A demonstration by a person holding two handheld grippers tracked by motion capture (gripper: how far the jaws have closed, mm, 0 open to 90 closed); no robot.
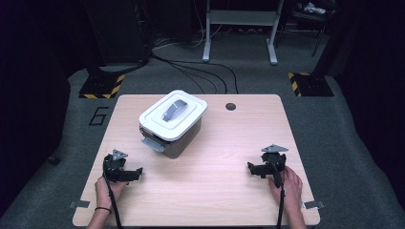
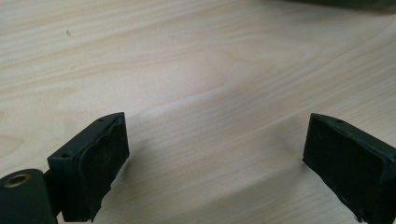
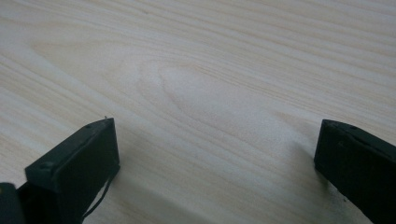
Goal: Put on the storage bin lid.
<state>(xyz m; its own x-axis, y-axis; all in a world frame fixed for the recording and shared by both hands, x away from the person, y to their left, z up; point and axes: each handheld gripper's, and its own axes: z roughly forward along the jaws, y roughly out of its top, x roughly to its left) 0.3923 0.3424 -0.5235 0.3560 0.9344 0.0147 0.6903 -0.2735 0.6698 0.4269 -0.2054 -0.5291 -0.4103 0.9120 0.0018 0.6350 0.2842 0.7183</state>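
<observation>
The box (image 1: 173,123), its white lid closed and the grey handle lying flat on top, stands on the table (image 1: 210,191) turned at an angle, its long axis running from near left to far right. From the left gripper (image 1: 136,172) the box lies just ahead and slightly right, with its grey latch facing that side; from the right gripper (image 1: 253,169) it sits well apart, ahead and left, so the left hand is nearer. Both grippers rest low on the table with jaws wide apart and nothing between them.
</observation>
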